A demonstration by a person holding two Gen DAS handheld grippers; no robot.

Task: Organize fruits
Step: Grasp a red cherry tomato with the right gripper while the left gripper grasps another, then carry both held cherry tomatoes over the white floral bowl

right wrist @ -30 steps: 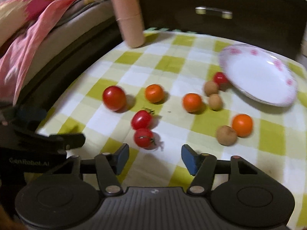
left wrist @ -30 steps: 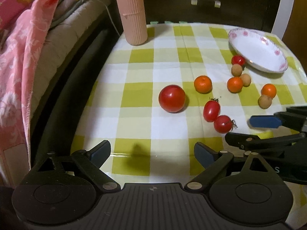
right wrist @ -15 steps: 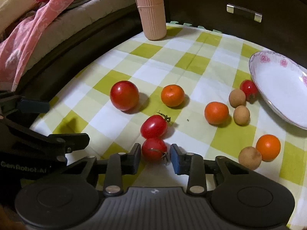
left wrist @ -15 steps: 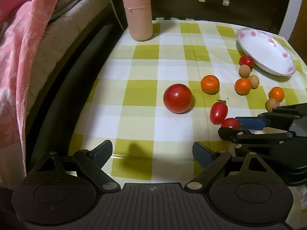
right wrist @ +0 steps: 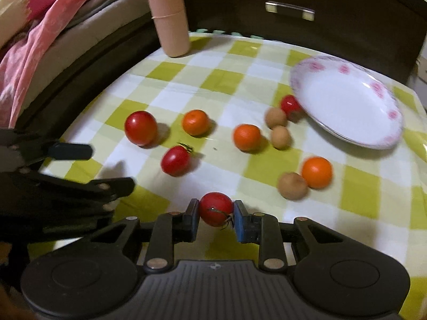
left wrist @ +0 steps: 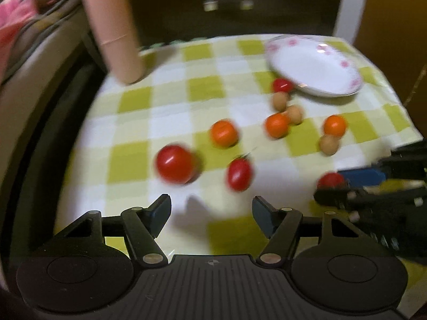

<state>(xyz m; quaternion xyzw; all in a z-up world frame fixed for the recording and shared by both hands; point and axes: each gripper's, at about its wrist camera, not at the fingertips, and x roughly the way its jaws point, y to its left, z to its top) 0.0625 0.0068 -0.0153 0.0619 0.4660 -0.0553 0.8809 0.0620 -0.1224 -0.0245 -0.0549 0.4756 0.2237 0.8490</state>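
Pinching small red tomato (right wrist: pixel 215 208) (glossy, stem attached) in right gripper (right wrist: pixel 215 217) jaws.

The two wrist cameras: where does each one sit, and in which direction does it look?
Left wrist: sits behind the left gripper, looking down over the checked tablecloth; jaws closing on nothing; right gripper at its right edge.
Right wrist: sits behind the right gripper, shut on a cherry tomato; left gripper at its left edge.
Shared: white plate, pink bottle, big tomato.
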